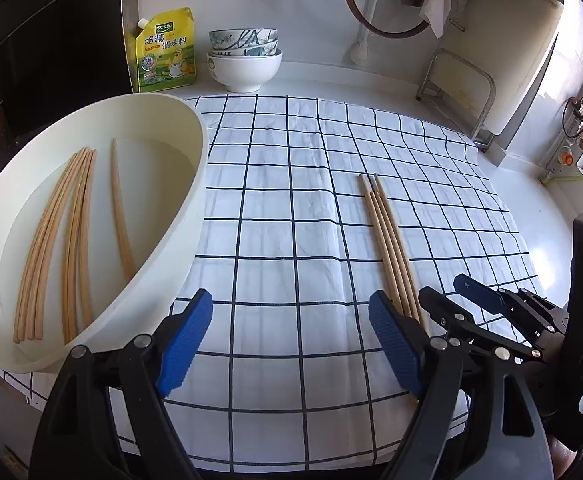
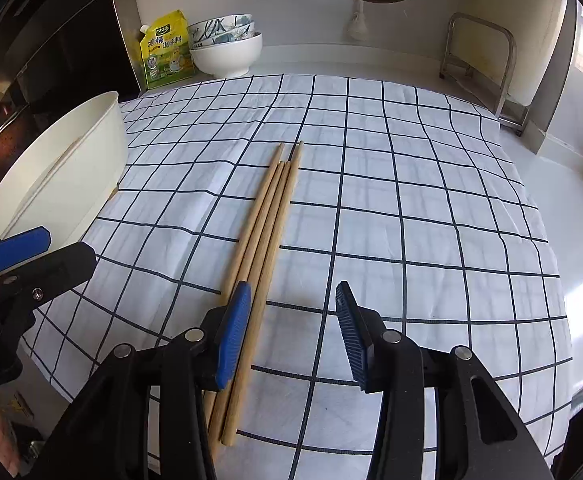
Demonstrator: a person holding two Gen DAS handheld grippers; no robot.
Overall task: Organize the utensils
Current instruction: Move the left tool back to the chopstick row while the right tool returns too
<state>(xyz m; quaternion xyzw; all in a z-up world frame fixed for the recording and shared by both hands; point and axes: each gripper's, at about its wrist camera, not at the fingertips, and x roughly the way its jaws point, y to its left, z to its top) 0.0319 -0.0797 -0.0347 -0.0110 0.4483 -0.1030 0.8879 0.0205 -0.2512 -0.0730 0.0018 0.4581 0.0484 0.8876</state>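
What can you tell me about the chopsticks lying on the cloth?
The chopsticks are four plain, light wooden sticks, round and slim. They lie flat and close together, side by side, on the checked cloth, with their thin tips pointing away and slightly uneven. The right gripper is open above their thick ends; its left pad is at the bundle's edge, but contact is unclear.

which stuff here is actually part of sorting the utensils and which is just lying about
Part of the job:
chopsticks on the cloth
chopsticks in the tub
cream tub
left gripper, open
right gripper, open

Lying about:
stacked bowls
yellow seasoning pouch
metal rack
checked cloth
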